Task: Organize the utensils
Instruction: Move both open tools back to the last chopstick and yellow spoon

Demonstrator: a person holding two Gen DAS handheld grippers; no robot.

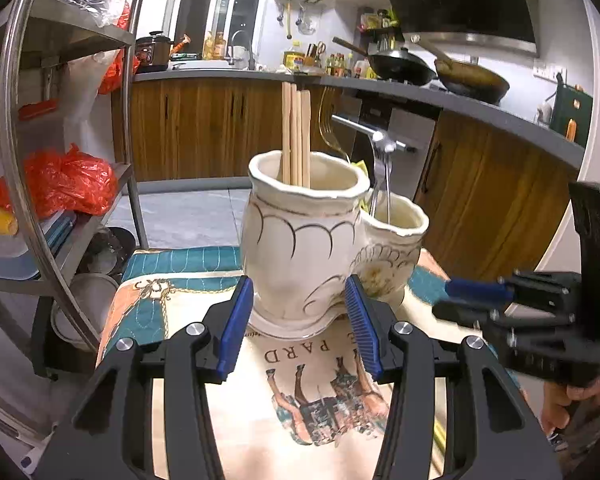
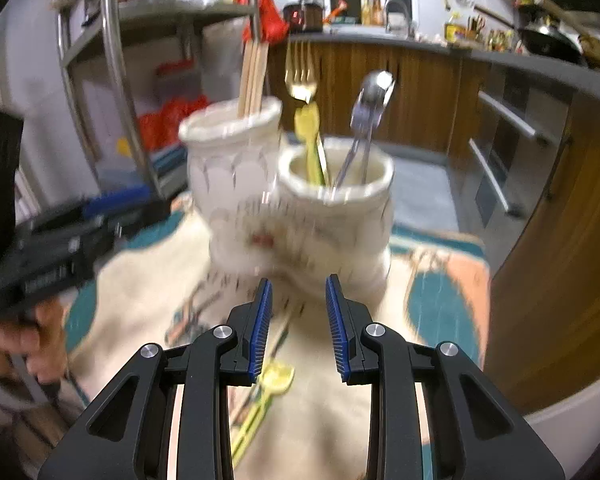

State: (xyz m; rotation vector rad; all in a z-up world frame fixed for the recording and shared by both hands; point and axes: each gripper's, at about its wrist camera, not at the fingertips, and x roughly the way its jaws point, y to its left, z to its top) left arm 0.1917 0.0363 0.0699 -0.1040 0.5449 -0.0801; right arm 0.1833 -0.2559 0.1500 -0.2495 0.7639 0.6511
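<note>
A cream ceramic double holder (image 1: 300,240) stands on a patterned cloth (image 1: 300,380). Its tall pot holds wooden chopsticks (image 1: 296,132); its short pot (image 1: 396,240) holds a gold fork (image 1: 330,128) and metal tongs (image 1: 382,168). My left gripper (image 1: 300,320) is open, its pads on either side of the tall pot's base. In the blurred right wrist view the holder (image 2: 292,208) has chopsticks (image 2: 254,76), the fork (image 2: 302,76) and tongs (image 2: 368,120). My right gripper (image 2: 298,320) is open and empty, above yellow-green utensils (image 2: 264,396) lying on the cloth.
A metal shelf rack (image 1: 60,160) with red bags stands at the left. A kitchen counter (image 1: 420,92) with woks and bottles runs behind. A wooden cabinet (image 2: 560,280) is close on the right. The right gripper also shows at the right of the left wrist view (image 1: 476,300).
</note>
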